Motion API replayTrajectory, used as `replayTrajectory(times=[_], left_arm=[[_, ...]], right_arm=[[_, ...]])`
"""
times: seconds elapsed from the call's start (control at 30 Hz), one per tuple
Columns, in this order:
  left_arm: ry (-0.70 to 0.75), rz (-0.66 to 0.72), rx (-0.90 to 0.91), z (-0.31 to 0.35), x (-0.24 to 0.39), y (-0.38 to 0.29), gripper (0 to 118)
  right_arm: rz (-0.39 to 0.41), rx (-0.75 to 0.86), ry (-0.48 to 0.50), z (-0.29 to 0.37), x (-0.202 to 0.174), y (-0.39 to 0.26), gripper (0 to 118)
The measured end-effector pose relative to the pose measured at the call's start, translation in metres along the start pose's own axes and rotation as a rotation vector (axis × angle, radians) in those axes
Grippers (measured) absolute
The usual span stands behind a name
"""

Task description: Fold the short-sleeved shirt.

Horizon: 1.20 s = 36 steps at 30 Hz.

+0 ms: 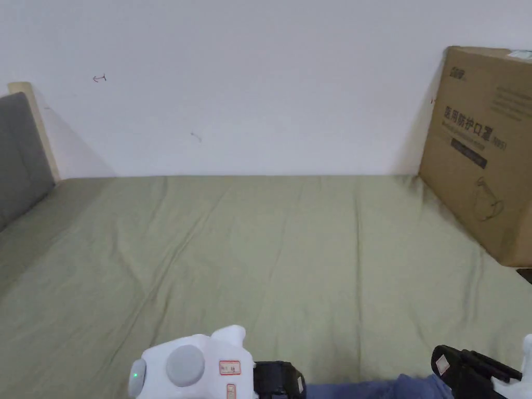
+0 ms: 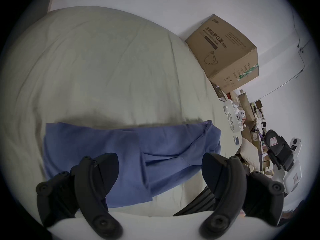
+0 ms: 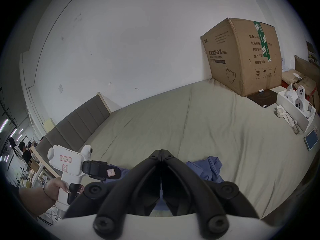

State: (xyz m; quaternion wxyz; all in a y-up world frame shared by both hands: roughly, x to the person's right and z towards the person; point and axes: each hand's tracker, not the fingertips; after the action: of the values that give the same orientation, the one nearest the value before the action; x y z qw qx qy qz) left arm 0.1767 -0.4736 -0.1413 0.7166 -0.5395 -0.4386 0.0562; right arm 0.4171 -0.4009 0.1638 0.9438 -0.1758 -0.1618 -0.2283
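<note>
Jaws of the left gripper (image 2: 160, 171) are standing wide apart above the blue short-sleeved shirt (image 2: 131, 159), touching nothing, while the jaws of the right gripper (image 3: 161, 154) are pressed tip to tip with no cloth showing between them. The shirt is lying at the near edge of the bed (image 2: 103, 70), on the green sheet, already gathered into a wide band with a loose flap bunching at its right end.

Judging from that band, the fold is partly made. To finish it well, the left gripper is best lowering onto the shirt's near-left edge and pinching both layers together, while the right one is opening first and taking the rumpled right end, so that the two corners are travelling evenly and the creases are being pulled flat.

Across the views, the left gripper view is giving the whole width of the shirt; the head view is catching just a blue sliver at its bottom edge. The right gripper view is adding the hand (image 3: 52, 190) holding the left gripper, and the cardboard box (image 3: 242, 56) standing at the far right.
</note>
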Motion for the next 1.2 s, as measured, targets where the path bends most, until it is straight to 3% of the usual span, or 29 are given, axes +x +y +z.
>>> replayTrajectory(times=[0.1, 0.13, 0.2, 0.23, 0.27, 0.43, 0.57, 0.7, 0.83, 0.93, 0.97, 1.0, 1.03, 1.07, 1.1, 1.2], left_arm=[[0.114, 0.041, 0.081, 0.035, -0.010, -0.002, 100], [0.153, 0.051, 0.093, 0.043, -0.021, 0.002, 82], [0.174, 0.043, 0.127, 0.051, -0.037, 0.010, 13], [0.174, 0.036, 0.121, 0.051, -0.040, 0.000, 1], [0.220, 0.026, 0.108, 0.046, -0.045, 0.002, 1], [0.124, 0.008, 0.017, -0.004, -0.037, -0.003, 1], [0.215, -0.073, -0.122, -0.067, -0.012, -0.023, 0], [0.168, -0.112, -0.104, -0.077, 0.019, -0.032, 0], [-0.296, 0.059, -0.098, -0.043, 0.017, -0.032, 1], [-0.387, 0.121, 0.004, -0.003, -0.014, -0.024, 1], [-0.386, 0.127, 0.045, 0.014, -0.028, -0.020, 5], [-0.368, 0.133, 0.070, 0.028, -0.043, -0.017, 21], [-0.365, 0.148, 0.100, 0.051, -0.051, -0.017, 65], [-0.339, 0.166, 0.106, 0.054, -0.046, -0.018, 100], [-0.321, 0.186, 0.106, 0.063, -0.062, -0.016, 118], [-0.283, 0.294, 0.165, 0.095, -0.125, -0.021, 118]], right_arm=[[-0.012, -0.005, 0.000, -0.002, 0.004, -0.001, 0], [-0.015, -0.006, 0.001, -0.005, 0.007, -0.002, 0], [-0.021, -0.011, 0.004, -0.008, 0.009, -0.004, 0], [-0.024, -0.016, 0.007, -0.010, 0.009, -0.005, 0], [-0.028, -0.021, 0.010, -0.011, 0.010, -0.006, 0], [-0.029, -0.039, 0.016, -0.013, 0.009, -0.009, 0], [-0.005, -0.052, 0.001, -0.012, 0.011, -0.009, 0], [-0.004, -0.059, -0.011, -0.010, 0.013, -0.008, 0], [-0.009, -0.059, -0.008, -0.010, 0.011, -0.007, 0], [-0.006, -0.061, -0.002, -0.010, 0.006, -0.004, 0], [-0.002, -0.060, -0.001, -0.010, 0.004, -0.003, 0], [0.003, -0.060, -0.001, -0.010, 0.002, -0.003, 0], [0.010, -0.061, 0.001, -0.011, 0.000, -0.003, 0], [0.015, -0.064, 0.002, -0.012, -0.002, -0.003, 0], [0.020, -0.068, 0.003, -0.013, -0.004, -0.003, 0], [0.027, -0.082, 0.009, -0.019, -0.010, -0.006, 0]])
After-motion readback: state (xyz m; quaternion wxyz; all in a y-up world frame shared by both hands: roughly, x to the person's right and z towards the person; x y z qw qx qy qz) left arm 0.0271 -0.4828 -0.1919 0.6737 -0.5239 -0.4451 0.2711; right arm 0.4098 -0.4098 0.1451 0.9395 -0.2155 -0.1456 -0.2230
